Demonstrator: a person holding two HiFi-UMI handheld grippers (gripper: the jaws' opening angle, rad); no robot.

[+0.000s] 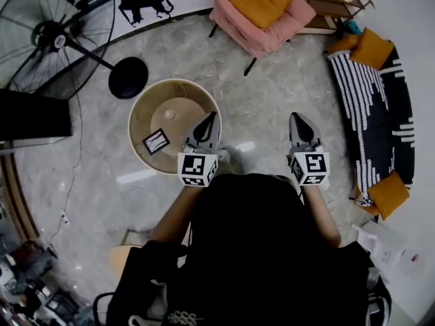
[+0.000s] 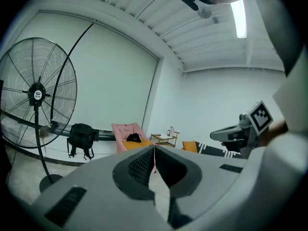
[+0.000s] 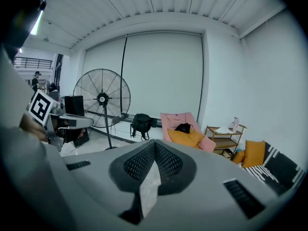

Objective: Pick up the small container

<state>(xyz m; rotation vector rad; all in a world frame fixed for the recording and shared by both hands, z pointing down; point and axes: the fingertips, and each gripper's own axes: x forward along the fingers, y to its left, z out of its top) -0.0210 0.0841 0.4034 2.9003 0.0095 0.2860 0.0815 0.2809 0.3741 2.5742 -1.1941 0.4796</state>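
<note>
In the head view a small pale container (image 1: 168,114) stands on the round beige table (image 1: 141,117). My left gripper (image 1: 211,117) hovers over the table's right rim, to the right of the container and apart from it. It is shut with nothing between its jaws. My right gripper (image 1: 297,117) is held level with it, further right over the floor, also shut and empty. In the left gripper view (image 2: 154,147) the jaws meet at the tip and the container is out of sight. The right gripper view (image 3: 155,142) shows the same closed tip.
A black-and-white card (image 1: 155,141) lies on the table near its front. A big standing fan (image 1: 51,32) with a round base (image 1: 128,77) is to the left, a pink armchair (image 1: 262,12) at the back and a striped sofa (image 1: 377,107) on the right. A backpack (image 2: 79,136) leans at the wall.
</note>
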